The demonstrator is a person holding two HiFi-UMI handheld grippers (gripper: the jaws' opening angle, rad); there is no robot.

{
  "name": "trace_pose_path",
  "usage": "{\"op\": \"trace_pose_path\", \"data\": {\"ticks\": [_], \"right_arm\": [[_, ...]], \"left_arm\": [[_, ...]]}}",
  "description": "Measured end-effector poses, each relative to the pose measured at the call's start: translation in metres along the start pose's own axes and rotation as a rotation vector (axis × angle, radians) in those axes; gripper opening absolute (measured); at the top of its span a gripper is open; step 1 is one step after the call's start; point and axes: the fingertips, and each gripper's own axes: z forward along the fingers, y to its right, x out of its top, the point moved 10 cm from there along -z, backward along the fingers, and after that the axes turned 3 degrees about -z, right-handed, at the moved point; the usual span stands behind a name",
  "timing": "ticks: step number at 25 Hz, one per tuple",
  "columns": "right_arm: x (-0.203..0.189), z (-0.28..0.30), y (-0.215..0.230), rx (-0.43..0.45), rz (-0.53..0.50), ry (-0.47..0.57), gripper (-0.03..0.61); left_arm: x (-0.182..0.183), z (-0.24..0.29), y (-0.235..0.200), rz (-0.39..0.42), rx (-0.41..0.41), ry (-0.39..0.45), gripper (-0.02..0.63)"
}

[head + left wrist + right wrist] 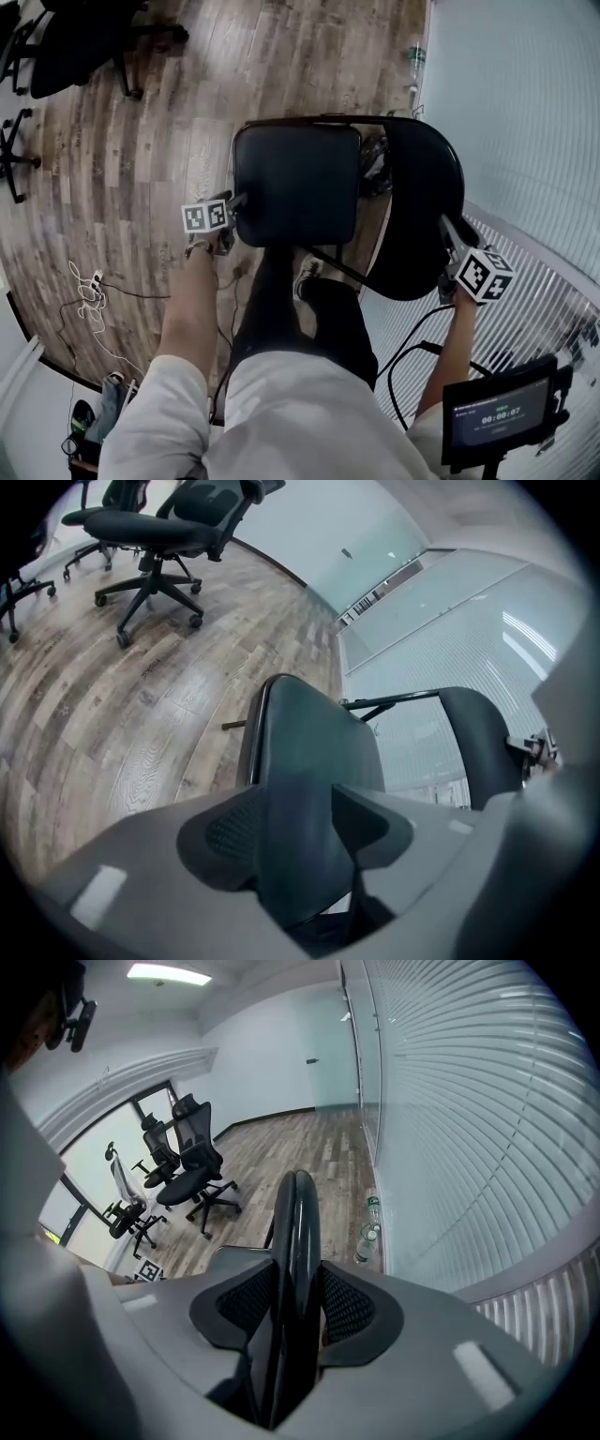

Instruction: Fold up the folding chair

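- My left claw point(305, 822) is clenched on the seat point(314, 761) of the folding chair point(309, 121), with the padded edge wedged between both pads.
- It bites the side of the seat that is farthest from the backrest point(422, 206), and its marker cube point(206, 217) sits just outside that edge.
- My right claw point(298, 1302) is clamped on the thin rim of the backrest, a ribbed pad pressing each face.
- This grip is on the backrest's near end, down by my right hand.
- The folding chair stands on the wooden floor point(141, 169) straight in front of me, its seat beside the backrest and its metal frame running between them.
- My dark-trousered leg and a shoe point(307, 274) are just at the chair's near side.
- On the backrest's side of the chair rises a pale wall with slatted blinds point(525, 141), and bottles point(367, 1241) stand at its foot beyond the chair.
- Well away on the seat's side are black office chairs point(75, 42) on castors.
- Loose cables point(89, 291) lie on the floor nearer to me on that same side.
- A small screen point(497, 412) hangs near my right arm, closer to me than the chair.
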Motion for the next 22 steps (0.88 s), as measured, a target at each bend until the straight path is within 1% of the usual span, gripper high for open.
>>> {"op": "trace_pose_path", "data": {"ticks": [4,8,10,15,22], "right_arm": [[-0.001,0.002,-0.001,0.025,0.031,0.016,0.147],[0.0,0.005,-0.004,0.035,0.03,0.023,0.143],[0.0,0.004,-0.006,0.033,0.023,0.02,0.142],[0.002,0.003,-0.011,0.033,0.004,0.019,0.141],[0.009,0.001,-0.015,0.041,-0.01,0.006,0.138]], "left_arm": [[0.009,0.012,-0.016,0.059,0.006,-0.024,0.233],[0.014,0.026,-0.022,0.068,-0.075,-0.055,0.298],[0.013,0.032,-0.027,0.055,-0.105,-0.084,0.314],[0.011,0.038,-0.044,0.021,-0.151,-0.131,0.322],[0.007,0.045,-0.053,-0.042,-0.221,-0.129,0.321]]}}
